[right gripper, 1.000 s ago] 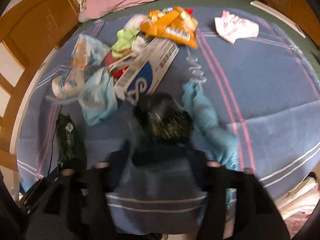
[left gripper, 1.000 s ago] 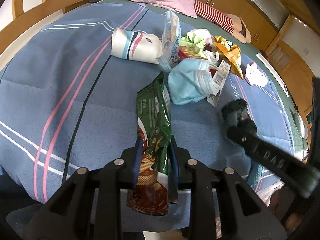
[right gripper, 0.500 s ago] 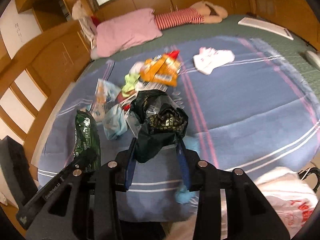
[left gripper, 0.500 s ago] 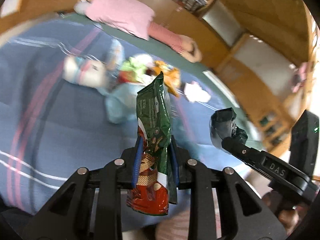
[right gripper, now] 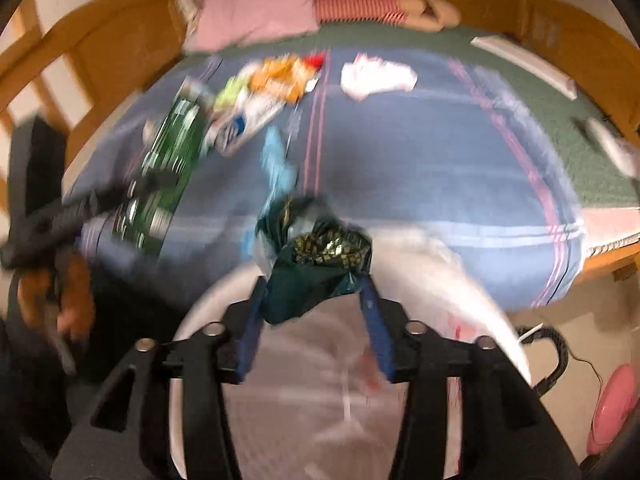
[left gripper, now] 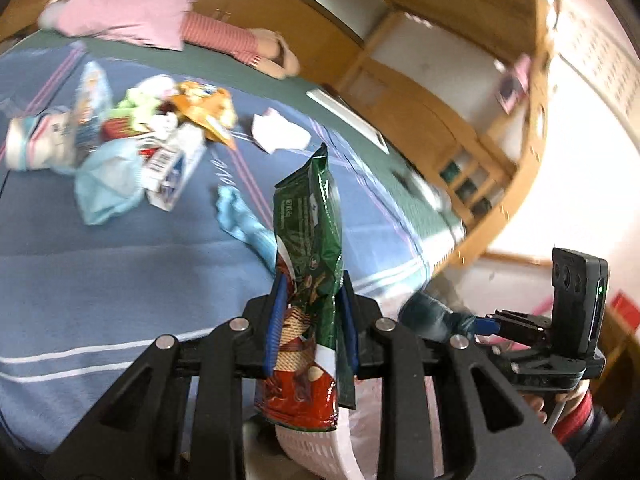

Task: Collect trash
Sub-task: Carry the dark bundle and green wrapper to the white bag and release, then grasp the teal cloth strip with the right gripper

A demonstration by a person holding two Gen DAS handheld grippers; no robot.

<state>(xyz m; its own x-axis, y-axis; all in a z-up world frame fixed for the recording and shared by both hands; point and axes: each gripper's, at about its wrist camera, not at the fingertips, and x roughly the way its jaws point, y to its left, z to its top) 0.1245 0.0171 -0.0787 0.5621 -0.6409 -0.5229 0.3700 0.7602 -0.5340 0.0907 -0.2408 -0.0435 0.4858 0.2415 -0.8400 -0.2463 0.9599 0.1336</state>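
Note:
My left gripper (left gripper: 312, 320) is shut on a green and red snack wrapper (left gripper: 308, 220), which stands upright between the blue pads above the bed's edge. From the right wrist view that wrapper (right gripper: 172, 160) shows at the left. My right gripper (right gripper: 314, 292) hangs over a white bin (right gripper: 460, 276) lined with a plastic bag. Its jaws are opening. A crumpled dark green wrapper (right gripper: 316, 268) sits between them, against the left pad, with a gap to the right pad. More trash lies on the blue bedspread (left gripper: 120, 280): a blue face mask (left gripper: 108, 184), a carton (left gripper: 172, 168) and an orange bag (left gripper: 204, 108).
A blue glove (left gripper: 240, 220) and a white tissue (left gripper: 280, 132) lie apart from the pile. A pink pillow (right gripper: 256, 16) and a striped soft toy (right gripper: 360, 6) rest at the bed's head. Wooden bed rails and cupboards surround the bed. A pink round thing (right gripper: 612, 408) is on the floor.
Both grippers have swung away from the pile toward the bed's edge and the white bin. The right jaws have widened around the dark wrapper. The left grip is unchanged.

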